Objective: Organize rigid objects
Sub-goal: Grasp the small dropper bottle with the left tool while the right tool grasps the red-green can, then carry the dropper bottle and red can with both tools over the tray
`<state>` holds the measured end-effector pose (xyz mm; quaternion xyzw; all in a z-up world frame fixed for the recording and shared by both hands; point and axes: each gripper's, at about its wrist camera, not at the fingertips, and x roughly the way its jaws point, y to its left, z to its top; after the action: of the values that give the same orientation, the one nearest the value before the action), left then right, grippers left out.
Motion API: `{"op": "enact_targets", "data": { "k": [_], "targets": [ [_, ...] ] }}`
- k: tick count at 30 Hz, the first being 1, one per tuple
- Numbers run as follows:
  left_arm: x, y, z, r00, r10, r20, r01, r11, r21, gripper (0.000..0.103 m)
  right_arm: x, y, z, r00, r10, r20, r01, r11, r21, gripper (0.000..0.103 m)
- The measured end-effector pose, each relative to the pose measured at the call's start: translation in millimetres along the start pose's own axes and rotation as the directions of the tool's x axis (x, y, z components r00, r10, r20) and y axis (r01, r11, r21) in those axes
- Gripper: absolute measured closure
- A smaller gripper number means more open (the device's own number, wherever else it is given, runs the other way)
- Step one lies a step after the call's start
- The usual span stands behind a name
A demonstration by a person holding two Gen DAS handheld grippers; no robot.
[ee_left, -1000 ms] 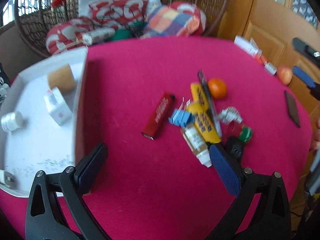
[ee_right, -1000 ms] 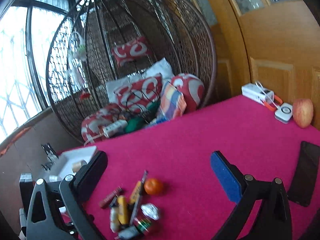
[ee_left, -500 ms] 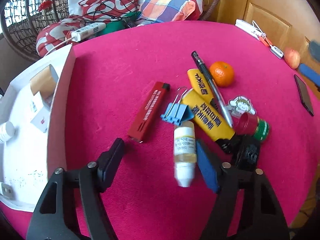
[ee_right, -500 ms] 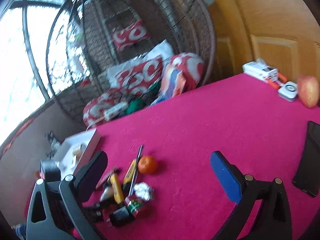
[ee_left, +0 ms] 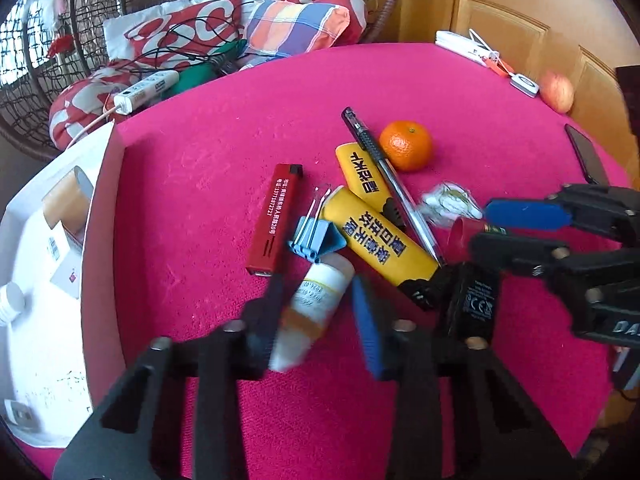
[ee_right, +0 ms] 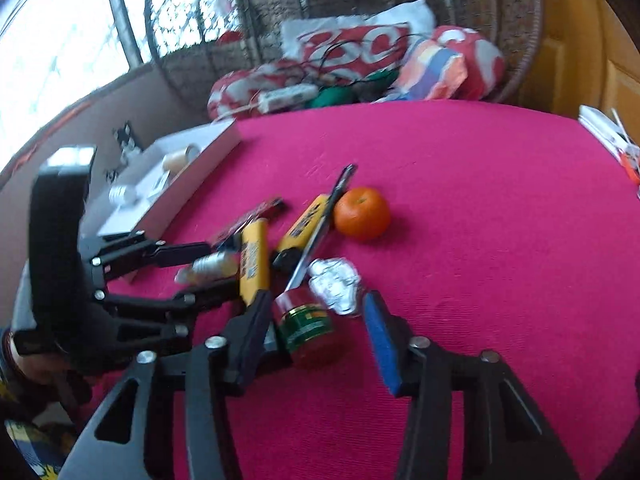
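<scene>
Left gripper [ee_left: 320, 312]: jaws closing, small white bottle [ee_left: 316, 300] between them, contact not resolved. Right gripper [ee_right: 320, 320]: jaws closing about red-and-green jar [ee_right: 306, 326]; far pad apart. White tray [ee_left: 96, 240] left of both. Apple [ee_left: 557, 91] is shown only in the left view.

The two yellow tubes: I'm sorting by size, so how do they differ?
The near tube looks bigger and fatter than the far tube. The pen lies across the far tube, while the near tube touches a blue clip. Both are yellow with black print, lying flat.
</scene>
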<state>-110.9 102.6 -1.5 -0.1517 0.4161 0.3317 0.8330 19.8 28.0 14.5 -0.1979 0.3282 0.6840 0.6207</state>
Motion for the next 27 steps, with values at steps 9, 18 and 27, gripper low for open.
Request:
{"op": "enact_targets", "data": {
  "k": [9,18,27],
  "targets": [
    [-2.3,-5.3,-3.1,1.000,-0.010,0.004,0.009,1.000,0.029,0.083,2.3,3.5,0.2,0.999,0.010,-0.038,-0.010,1.000,0.002,0.072],
    [-8.1,5.5,-10.9,0.998,-0.065,0.019,0.065,0.998,-0.018,0.083,10.8,0.2,-3.5,0.999,0.001,-0.054,0.000,1.000,0.025,0.071],
    [-35.0,14.9,-15.4,0.994,-0.061,0.095,0.066,0.996,-0.055,0.083,-20.4,5.2,-0.1,0.996,-0.062,0.060,0.060,0.998,0.024,0.075]
  ]
}}
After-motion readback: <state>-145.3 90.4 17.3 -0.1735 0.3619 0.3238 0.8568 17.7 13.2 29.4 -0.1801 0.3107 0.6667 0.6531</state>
